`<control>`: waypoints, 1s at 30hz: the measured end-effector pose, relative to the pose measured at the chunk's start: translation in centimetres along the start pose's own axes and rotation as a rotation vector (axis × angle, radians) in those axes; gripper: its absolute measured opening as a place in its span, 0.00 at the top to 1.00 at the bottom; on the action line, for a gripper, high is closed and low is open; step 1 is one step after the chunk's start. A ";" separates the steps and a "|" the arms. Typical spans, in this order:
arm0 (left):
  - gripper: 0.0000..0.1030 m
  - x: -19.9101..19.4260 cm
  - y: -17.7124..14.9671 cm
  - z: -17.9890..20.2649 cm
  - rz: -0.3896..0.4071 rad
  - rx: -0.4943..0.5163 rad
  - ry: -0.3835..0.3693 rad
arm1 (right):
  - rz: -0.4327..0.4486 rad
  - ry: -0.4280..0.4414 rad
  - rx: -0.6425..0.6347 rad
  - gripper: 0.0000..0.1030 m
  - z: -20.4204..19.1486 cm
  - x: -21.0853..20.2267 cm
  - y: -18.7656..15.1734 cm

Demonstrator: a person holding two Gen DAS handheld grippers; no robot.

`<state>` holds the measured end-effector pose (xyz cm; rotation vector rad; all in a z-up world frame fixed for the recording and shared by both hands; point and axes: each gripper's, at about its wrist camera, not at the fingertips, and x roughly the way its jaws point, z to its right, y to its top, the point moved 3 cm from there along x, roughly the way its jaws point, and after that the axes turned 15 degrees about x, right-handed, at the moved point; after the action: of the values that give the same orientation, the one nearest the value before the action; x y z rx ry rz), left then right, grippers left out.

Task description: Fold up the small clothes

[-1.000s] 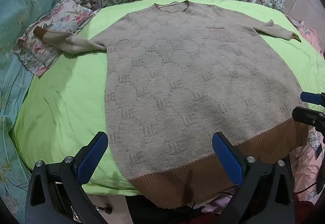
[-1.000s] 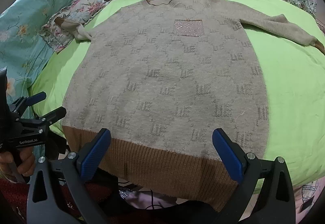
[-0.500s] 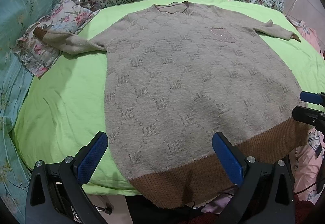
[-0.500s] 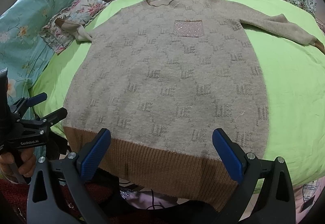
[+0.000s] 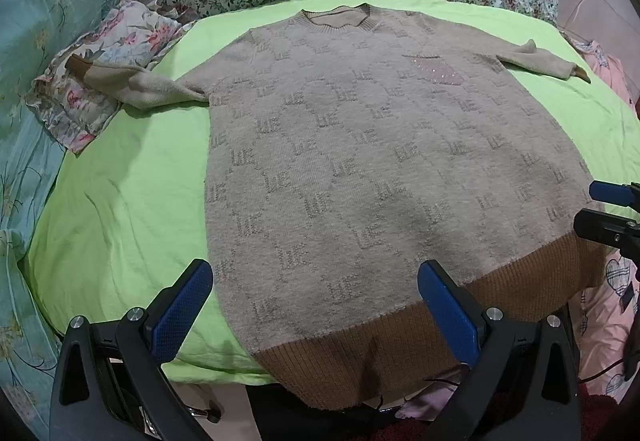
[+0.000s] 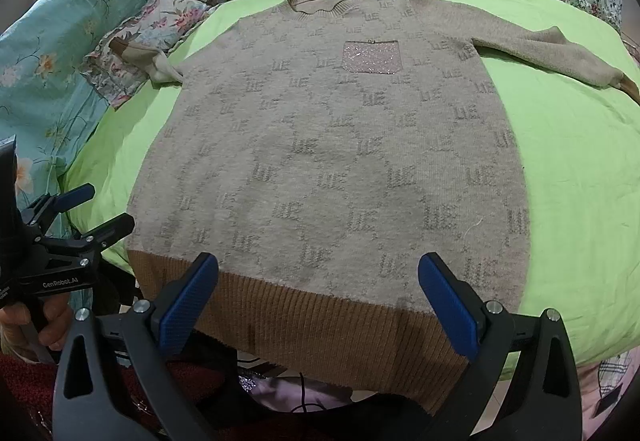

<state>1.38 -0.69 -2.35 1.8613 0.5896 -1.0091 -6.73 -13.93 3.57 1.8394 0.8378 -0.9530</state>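
We have the sweater (image 5: 360,169) spread flat, face up on the green sheet (image 5: 120,201), brown hem nearest, ready for folding. We hold our left gripper (image 5: 316,305) and right gripper (image 6: 320,301) spread wide and empty near that hem.

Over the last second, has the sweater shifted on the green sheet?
No. The sweater lies spread flat as before, its collar at the same place against the green sheet in both views.

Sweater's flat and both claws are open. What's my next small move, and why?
Probably bring the left claw to the left sleeve and fold it across the sweater: the body lies flat, both sleeves stick out, and that cuff lies on the floral bedding.
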 end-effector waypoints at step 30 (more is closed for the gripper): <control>0.00 2.1 3.1 -0.4 0.013 -0.008 -0.035 | 0.073 0.028 0.132 0.03 5.3 -0.4 2.8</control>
<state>4.95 -1.83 -2.46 1.8340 0.5598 -1.0278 -6.08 -19.86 3.32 1.9866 0.7341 -0.9583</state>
